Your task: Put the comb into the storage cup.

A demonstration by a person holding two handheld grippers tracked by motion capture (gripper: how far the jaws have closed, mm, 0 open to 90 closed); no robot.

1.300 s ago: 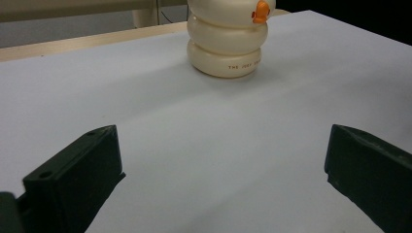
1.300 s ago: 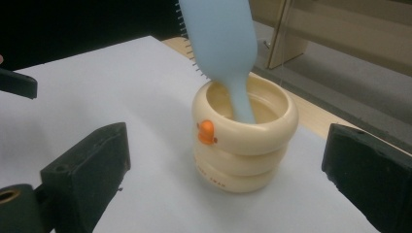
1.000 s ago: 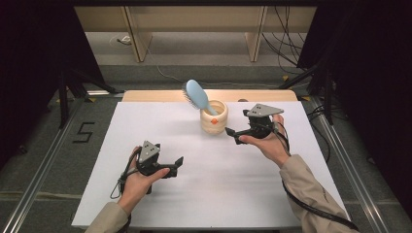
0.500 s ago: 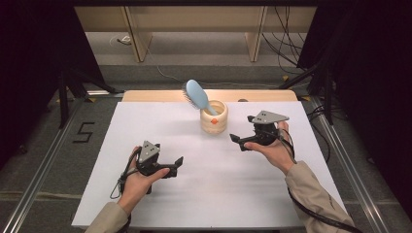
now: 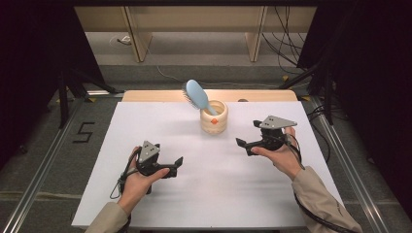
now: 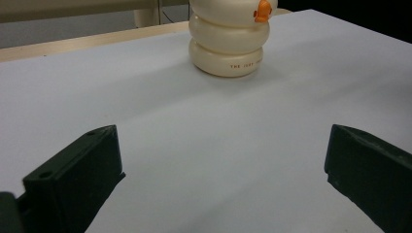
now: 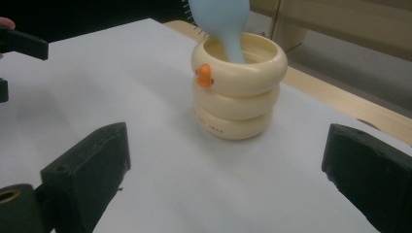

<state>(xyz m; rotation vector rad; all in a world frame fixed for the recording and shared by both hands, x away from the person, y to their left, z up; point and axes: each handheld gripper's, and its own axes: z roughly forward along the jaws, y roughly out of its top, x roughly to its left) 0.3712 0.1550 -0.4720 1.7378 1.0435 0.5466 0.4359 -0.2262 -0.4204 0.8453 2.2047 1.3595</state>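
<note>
Hairbrush (image 5: 197,96) standing handle-down in cream holder (image 5: 214,117), far middle of white bench (image 5: 97,194).
Blue, tilted left, bristled head above the rim; ringed holder marked by a small orange beak (image 7: 204,75). Right gripper (image 5: 244,145) held just right of the holder, jaws spread wide, nothing between them. Left gripper (image 5: 175,166) low over the near left of the bench, well apart from the holder, jaws likewise spread, empty.

The left gripper (image 5: 176,164) sits low near the person, its jaws spread wide and empty. The right gripper (image 5: 244,145) is held farther forward, jaws likewise wide apart, with both forearms reaching in from below.
</note>
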